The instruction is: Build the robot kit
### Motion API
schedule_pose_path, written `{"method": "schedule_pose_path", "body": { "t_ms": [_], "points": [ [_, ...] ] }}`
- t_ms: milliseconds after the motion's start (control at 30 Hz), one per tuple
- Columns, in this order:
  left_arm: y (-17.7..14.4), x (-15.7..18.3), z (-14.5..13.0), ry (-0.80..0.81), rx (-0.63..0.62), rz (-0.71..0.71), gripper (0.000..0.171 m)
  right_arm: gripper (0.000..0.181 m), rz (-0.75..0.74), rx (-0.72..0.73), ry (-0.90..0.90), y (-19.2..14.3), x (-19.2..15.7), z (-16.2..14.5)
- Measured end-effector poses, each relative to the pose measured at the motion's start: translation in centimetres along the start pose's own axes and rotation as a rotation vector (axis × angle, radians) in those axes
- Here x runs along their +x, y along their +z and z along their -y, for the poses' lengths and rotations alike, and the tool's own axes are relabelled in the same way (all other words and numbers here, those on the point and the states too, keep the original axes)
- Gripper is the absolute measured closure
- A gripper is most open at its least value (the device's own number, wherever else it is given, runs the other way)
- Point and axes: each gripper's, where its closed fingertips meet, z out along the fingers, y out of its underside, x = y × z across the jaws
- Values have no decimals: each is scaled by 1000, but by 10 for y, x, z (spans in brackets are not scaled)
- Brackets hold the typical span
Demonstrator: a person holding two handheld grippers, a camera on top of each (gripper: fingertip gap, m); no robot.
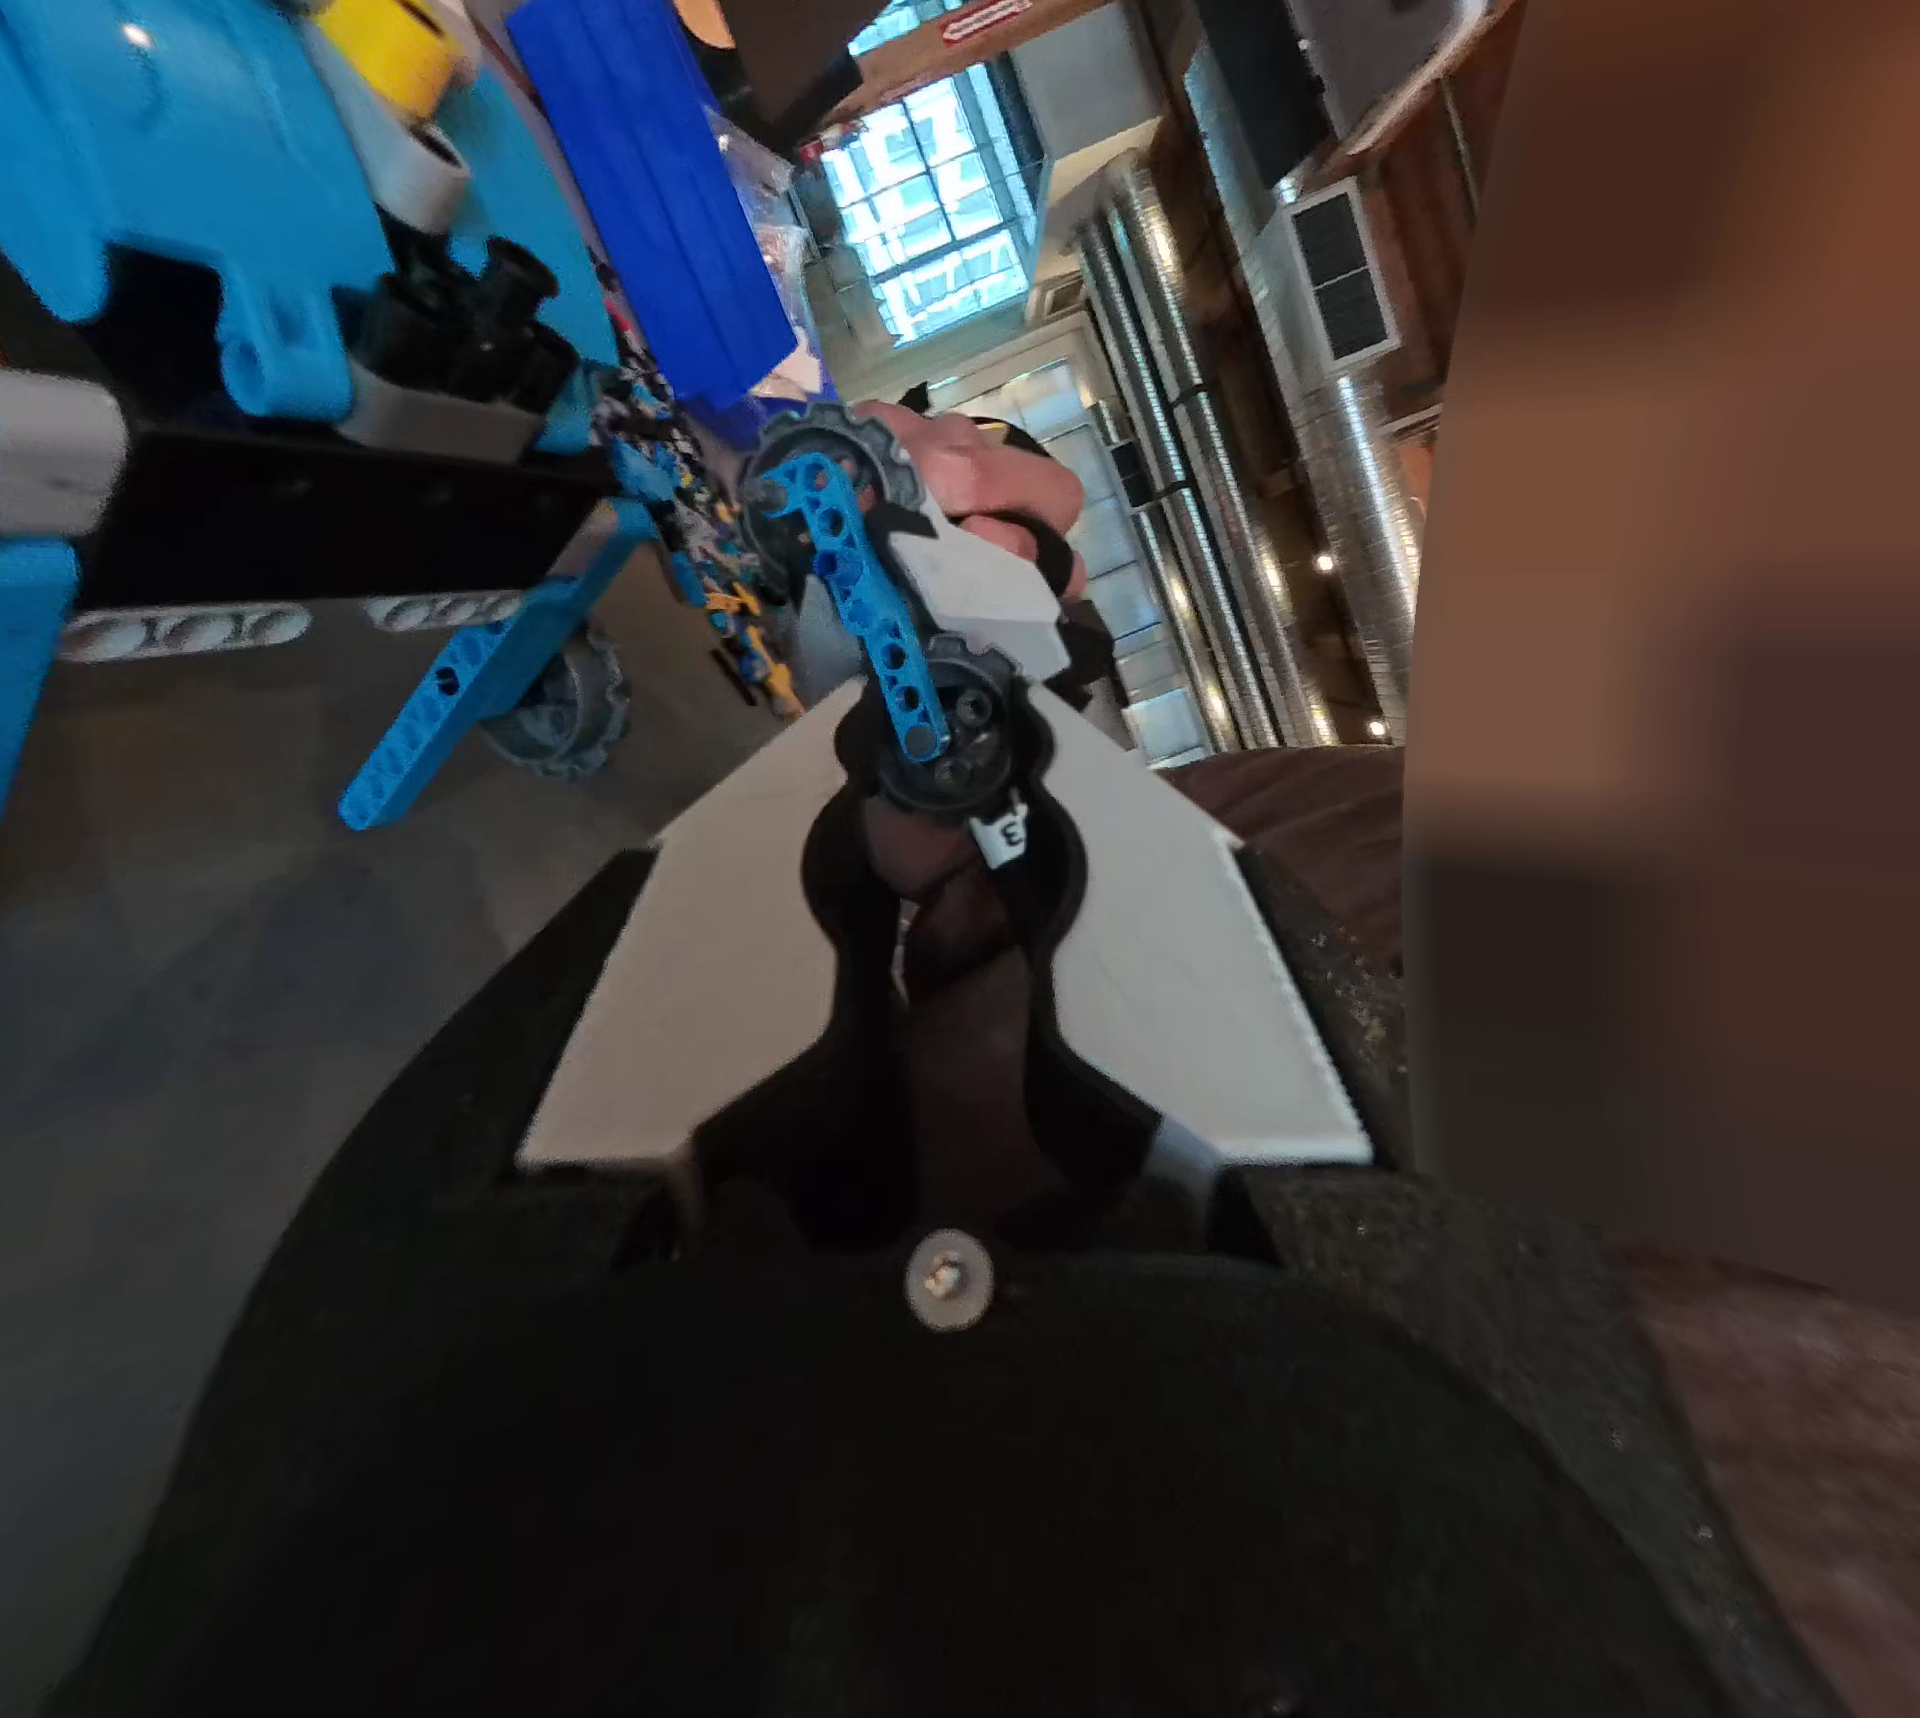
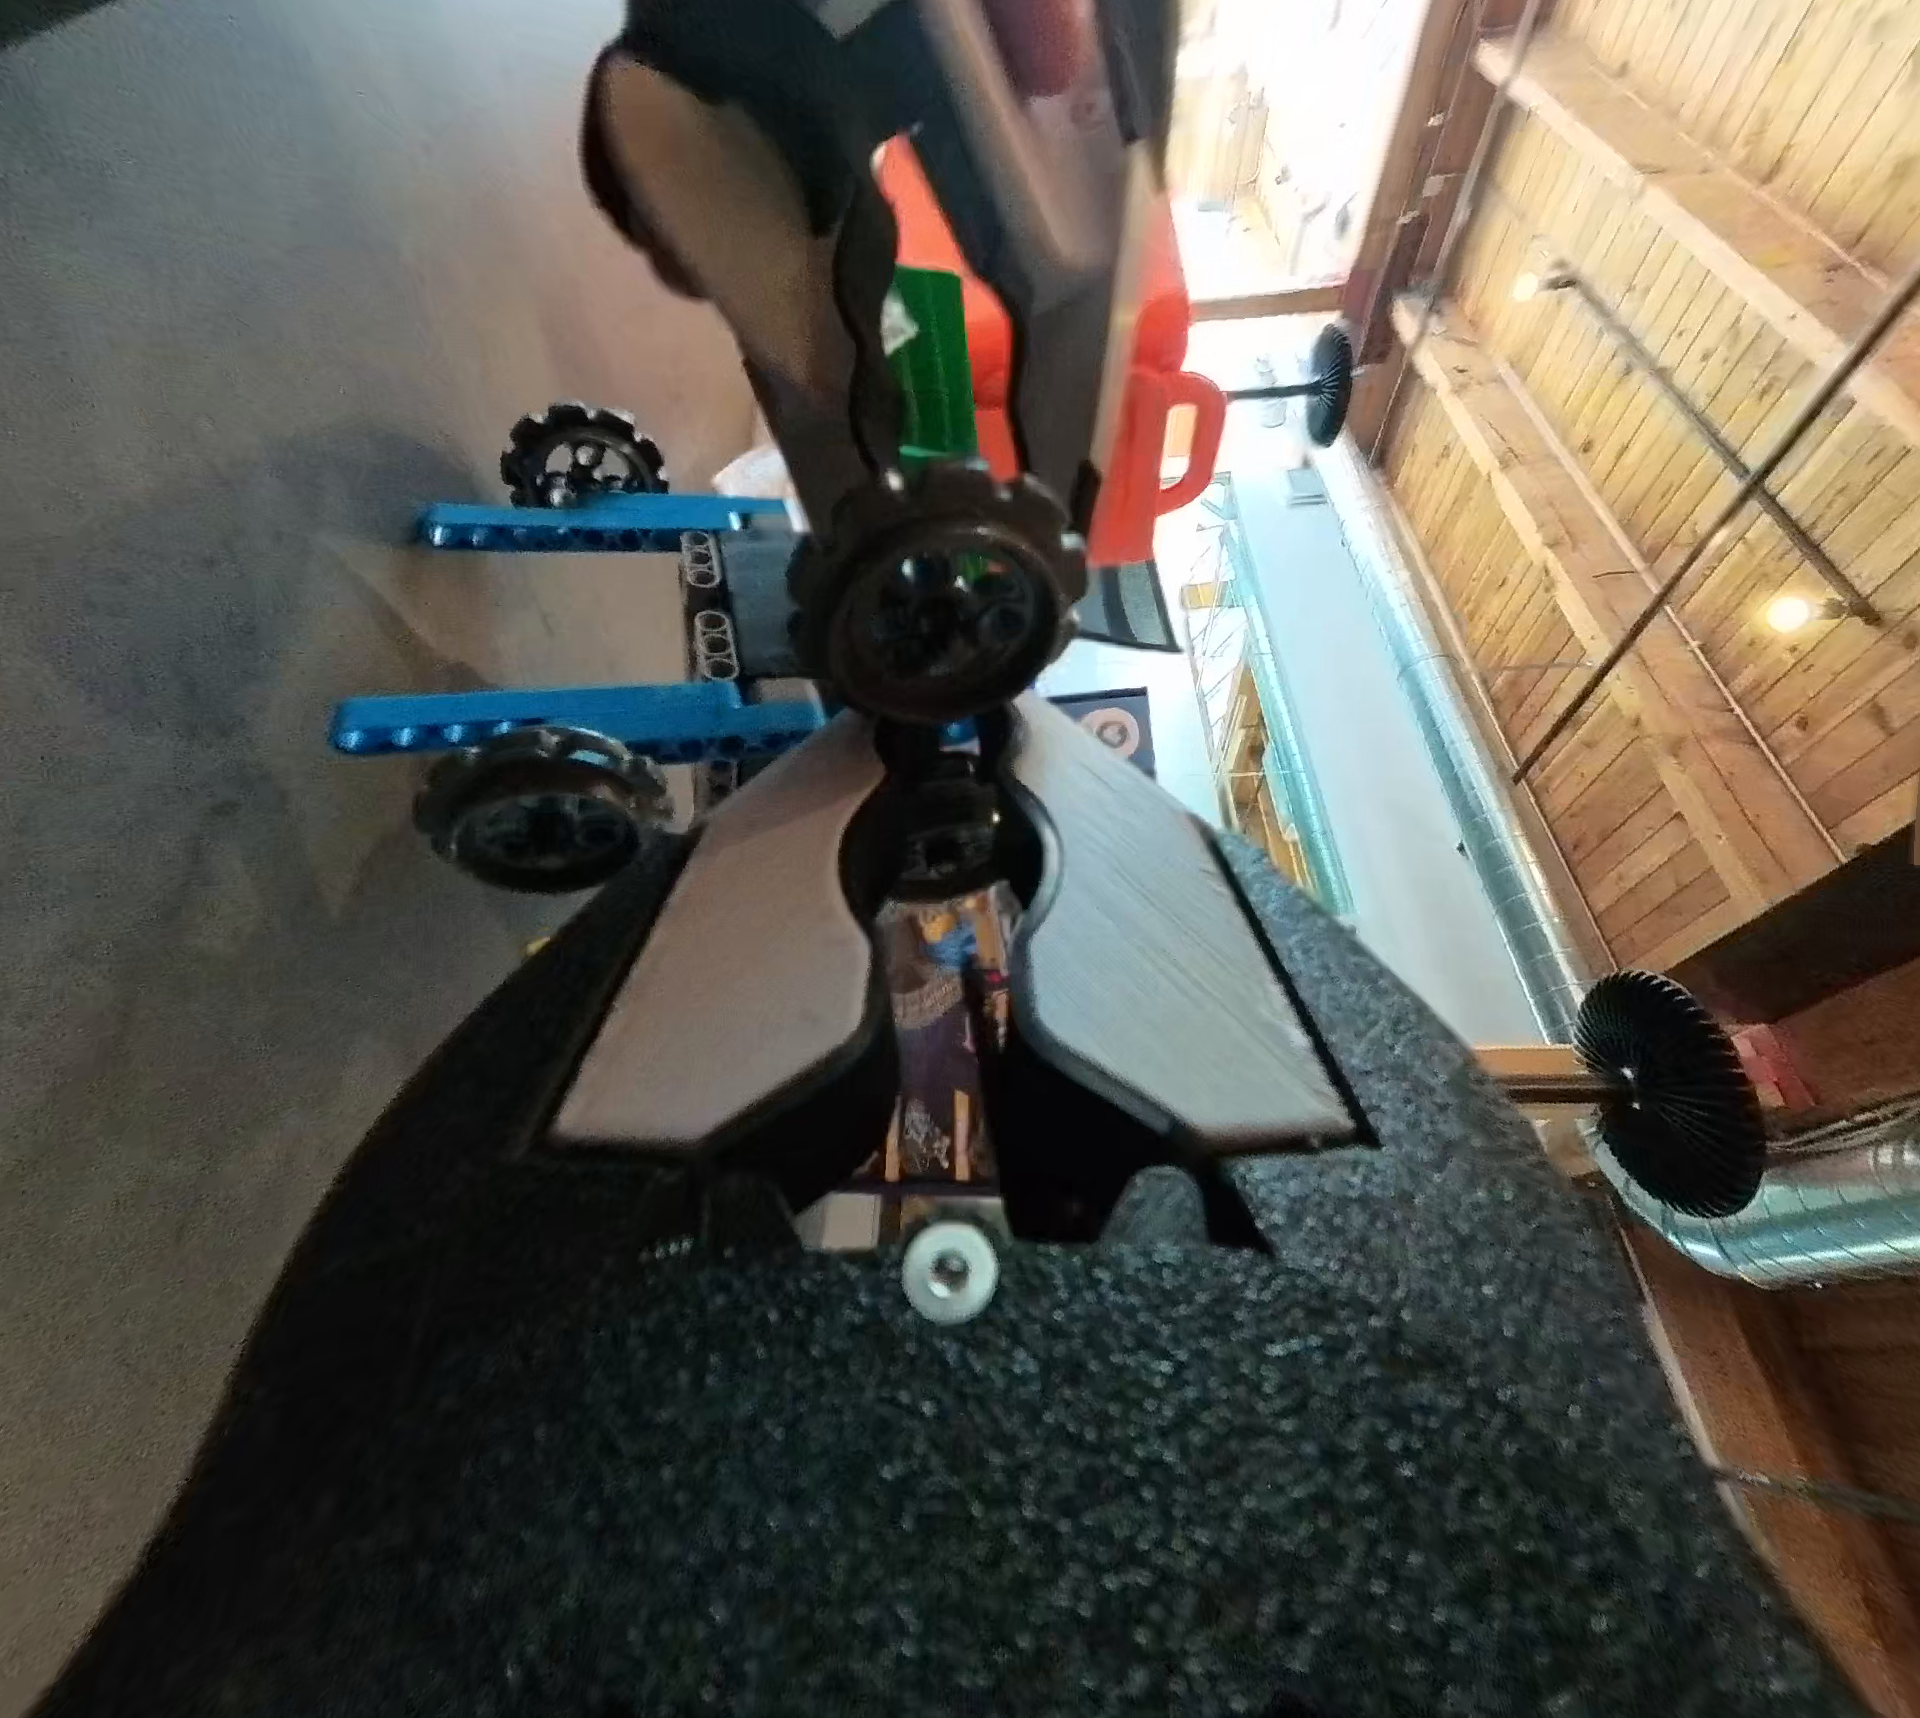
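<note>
At frame centre, left gripper (image 1: 951,769): jaws closed on a black wheel (image 1: 961,759) that sits in the rounded notch near their tips.
Blue beam (image 1: 857,598): a strip full of holes that runs up and left from that wheel to a second wheel (image 1: 821,463). The whole piece is held in the air, clear of the table.
Right gripper (image 2: 935,801): jaws closed on the second wheel, which sits in the notch at its own tips. In the left wrist view a hand (image 1: 987,473) shows behind it.
Risk, twist: both ends are clamped, so any turn or pull of one gripper against the other would likely load the pins and could pop a wheel off the beam.
Risk, slip: each grip is on a round, toothed rim. If either grip eased, I judge the piece could swing on the other wheel and drop.
Risk, cart: a cart (image 2: 582,619) with blue side rails and black wheels stands at left of centre in the right wrist view, close to the held piece. A careless swing might knock it.
Table (image 2: 260,318): grey, matt and faintly mottled, filling the left of both views.
Blue shapes (image 1: 177,141): big, blurred and close at upper left of the left wrist view, with a blue box (image 1: 655,182) beyond them.
Orange tub (image 2: 1158,421): upper centre of the right wrist view, beside a green block (image 2: 935,364).
Room: a bright window (image 1: 925,214) at upper centre, silver ducts (image 1: 1247,525) right of centre, and a wooden plank ceiling (image 2: 1662,318) at right.
</note>
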Motion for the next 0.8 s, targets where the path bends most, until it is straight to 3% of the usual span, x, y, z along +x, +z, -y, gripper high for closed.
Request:
{"method": "schedule_pose_path", "body": {
  "t_ms": [100, 167, 300, 367, 433, 533, 600, 667, 800],
  "points": [
    [0, 1, -2, -6, -10, -30, 151, 172, -6, 28, 56, -3, 1, 4],
    [-1, -1, -4, -2, -15, -25, 166, 142, 5, 36, 142, -5, 2, 6],
    [-14, -14, 5, 35, 34, 33, 166, 126, 24, 13, 350, -22, 12, -5],
    [-17, -18, 7, 84, 54, 68, 166, 125, 63, 18, 673, -33, 18, -12],
    [-15, -9, 12, 129, 109, 34, 166, 130, 171, 68, 1194, -35, 16, -11],
    [-7, -4, 16, 211, 182, 39, 165, 123, 306, 178, 2040, -28, 6, -10],
    [-2, -3, 15, 243, 202, 44, 165, 128, 379, 421, 2454, -29, 11, -1],
    [4, -3, 13, 250, 209, 49, 165, 138, 400, 532, 2621, -27, 9, 6],
    [17, -1, 1, 268, 176, 56, 165, 163, 317, 634, 2731, -26, 12, 1]
  ]
}}
